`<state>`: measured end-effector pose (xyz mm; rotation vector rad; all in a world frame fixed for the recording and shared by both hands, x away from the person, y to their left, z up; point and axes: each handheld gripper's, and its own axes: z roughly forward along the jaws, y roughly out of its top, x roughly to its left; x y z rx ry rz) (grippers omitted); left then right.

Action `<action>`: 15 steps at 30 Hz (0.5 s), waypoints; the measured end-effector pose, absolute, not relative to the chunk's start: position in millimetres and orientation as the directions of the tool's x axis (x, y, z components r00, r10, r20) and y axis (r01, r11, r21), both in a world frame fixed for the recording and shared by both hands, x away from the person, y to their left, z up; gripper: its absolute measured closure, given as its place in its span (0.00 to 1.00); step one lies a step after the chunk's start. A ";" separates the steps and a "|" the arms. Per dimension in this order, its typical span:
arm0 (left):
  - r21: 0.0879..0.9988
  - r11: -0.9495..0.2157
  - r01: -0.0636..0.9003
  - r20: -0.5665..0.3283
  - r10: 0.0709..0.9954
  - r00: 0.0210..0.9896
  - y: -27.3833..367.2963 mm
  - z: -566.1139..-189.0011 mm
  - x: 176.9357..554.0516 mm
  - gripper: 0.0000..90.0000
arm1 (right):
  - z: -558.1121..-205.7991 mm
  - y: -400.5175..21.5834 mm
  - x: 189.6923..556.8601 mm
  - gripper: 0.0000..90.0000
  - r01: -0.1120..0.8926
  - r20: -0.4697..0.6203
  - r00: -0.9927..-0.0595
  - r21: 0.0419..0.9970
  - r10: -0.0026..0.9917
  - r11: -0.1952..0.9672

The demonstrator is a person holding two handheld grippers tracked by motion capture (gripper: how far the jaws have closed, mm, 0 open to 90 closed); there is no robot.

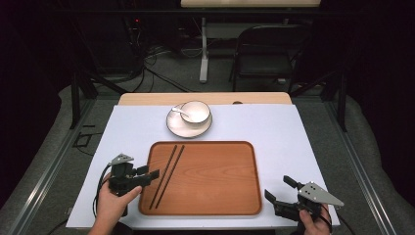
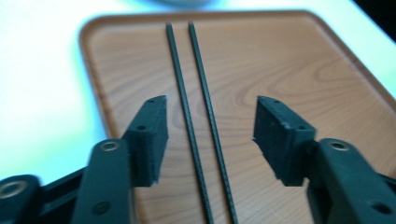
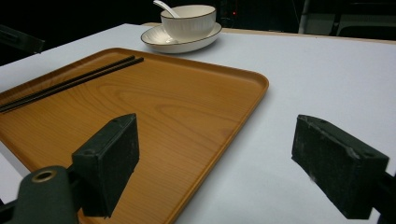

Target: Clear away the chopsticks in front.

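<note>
Left gripper (image 1: pixel 149 172) is hanging spread over the tray's (image 1: pixel 220 205) left edge, chopsticks (image 1: pixel 168 175) lying free on the wood between its jaws; best lifting straight off, not nudging the pair. Right gripper (image 1: pixel 279 189), lower right, is also gaping, holding nothing. The left gripper view is giving the clearance around the chopsticks (image 2: pixel 198 121); the right gripper view is showing the bowl (image 3: pixel 188 21) on its plate (image 3: pixel 154 36).

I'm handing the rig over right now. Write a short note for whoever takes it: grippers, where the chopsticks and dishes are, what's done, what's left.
Left gripper: open, holding nothing, at the tray's left edge, with the chopsticks lying loose below its fingers.
Right gripper: open, holding nothing, over the white mat beside the tray's near right corner.
Chopsticks: side by side on the left part of the tray, untouched by either gripper.
Bowl with spoon: on its saucer beyond the tray, on the mat.
Done: chopsticks are on the tray.
Left, probably: moving the bowl set onto the tray.
</note>
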<state>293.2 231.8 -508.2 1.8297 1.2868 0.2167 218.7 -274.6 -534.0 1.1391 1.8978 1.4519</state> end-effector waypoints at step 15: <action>0.831 0.002 0.556 -0.291 0.854 0.432 263.8 -528.8 276.1 0.44 | -534.1 -276.4 219.9 0.16 0.339 0.113 -0.504 0.938 0.856 0.076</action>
